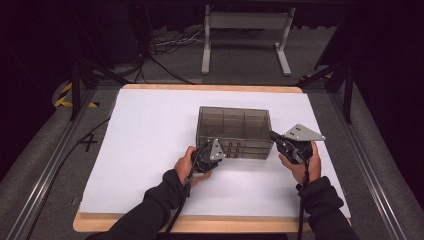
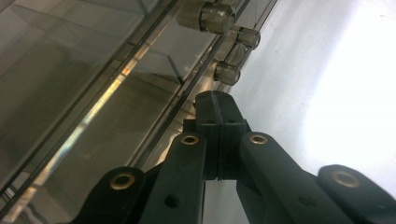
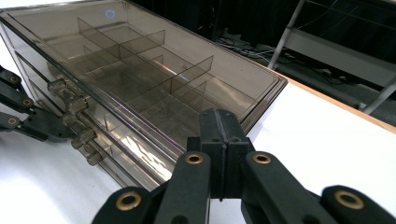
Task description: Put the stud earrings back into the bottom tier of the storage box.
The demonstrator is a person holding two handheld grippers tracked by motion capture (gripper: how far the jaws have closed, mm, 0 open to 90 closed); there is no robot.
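Observation:
A smoky see-through drawer box [image 1: 233, 125] stands on the white table top, its knobbed drawer fronts facing the person. My left gripper [image 1: 209, 146] is shut with nothing in it, its tips [image 2: 217, 100] close against the lower drawer front, just short of the round knobs [image 2: 228, 73]. My right gripper [image 1: 275, 137] is also shut and empty, at the box's right front corner [image 3: 261, 100]. Its tips [image 3: 220, 116] are level with the lid, through which the dividers [image 3: 140, 60] show. The left gripper's black links [image 3: 28, 119] appear beside the knobs [image 3: 77, 105] in the right gripper view.
White sheet [image 1: 150, 150] covers a wooden table [image 1: 210, 87]. A white desk frame [image 1: 245, 40] and cables [image 1: 165, 45] lie on the floor beyond. Metal rails [image 1: 50, 165] run along both sides.

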